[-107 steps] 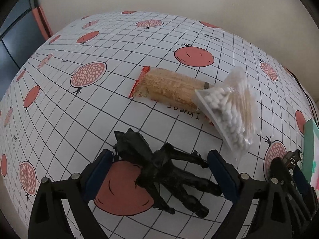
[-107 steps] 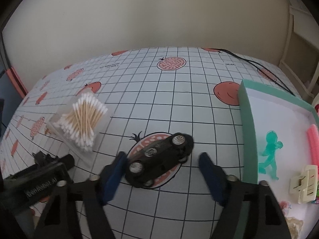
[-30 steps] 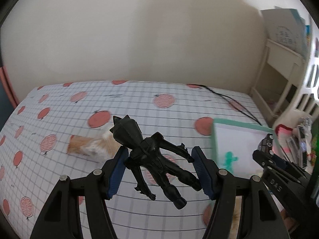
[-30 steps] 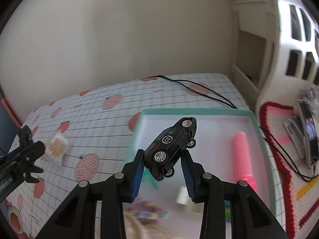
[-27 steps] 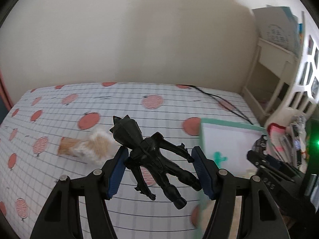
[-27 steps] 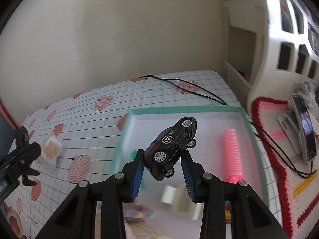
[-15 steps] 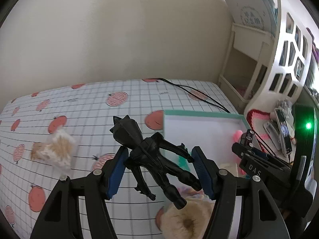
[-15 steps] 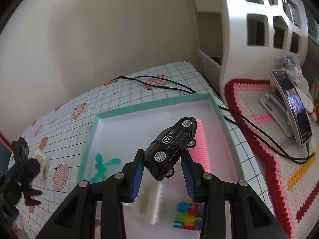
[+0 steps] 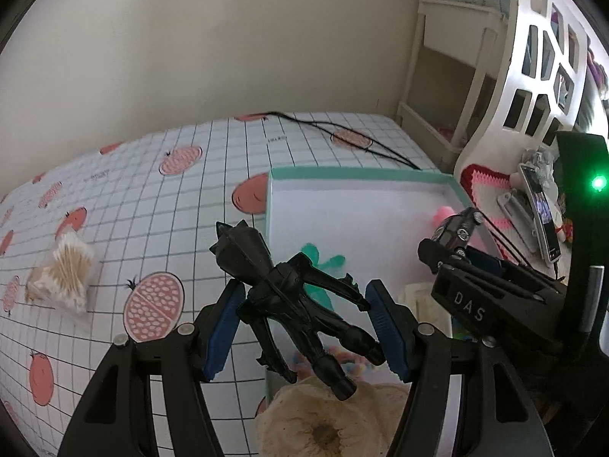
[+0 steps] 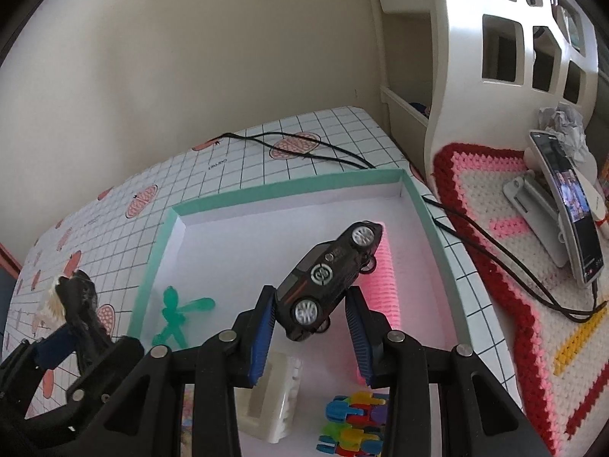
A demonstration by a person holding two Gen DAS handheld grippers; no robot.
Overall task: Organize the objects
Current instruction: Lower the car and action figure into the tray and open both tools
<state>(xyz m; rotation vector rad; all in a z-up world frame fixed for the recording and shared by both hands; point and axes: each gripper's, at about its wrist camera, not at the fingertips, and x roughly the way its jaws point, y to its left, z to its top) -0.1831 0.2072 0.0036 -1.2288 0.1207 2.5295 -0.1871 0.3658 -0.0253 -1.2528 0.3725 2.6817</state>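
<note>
Leftmost, in the left wrist view, a clear packet of cotton swabs (image 9: 59,272) lies on the gridded tablecloth (image 9: 182,205), well apart from everything else, with bare cloth all round it up to the far wall. Next comes the left gripper (image 9: 304,318), its jaws roughly half open and clamped on a black figure (image 9: 289,297); the blue pads press the figure's arm and side, and it hangs tilted, head up to the left, feet down to the right. It sits over the near left edge of the mint-rimmed box (image 9: 354,173), whose left wall runs straight up the picture just behind the figure. A fuzzy cream thing (image 9: 327,419) lies below the figure's feet at the box's near end.

Inside the box, the right wrist view shows a green toy man (image 10: 177,314) near the left wall, a white block (image 10: 272,403) and a stack of coloured pieces (image 10: 352,430) at the near end, and a pink ribbed roll (image 10: 380,293) along the right side. The far half of the white floor lies bare. The right gripper (image 10: 310,337) has its jaws nearly together, gripping a black toy car (image 10: 329,280) by its lower end, nose tilted up to the right, above the box's middle. Right of the box rim, a black cable (image 10: 495,243) crosses a crocheted mat (image 10: 506,228) where a phone (image 10: 571,205) leans on a stand.
</note>
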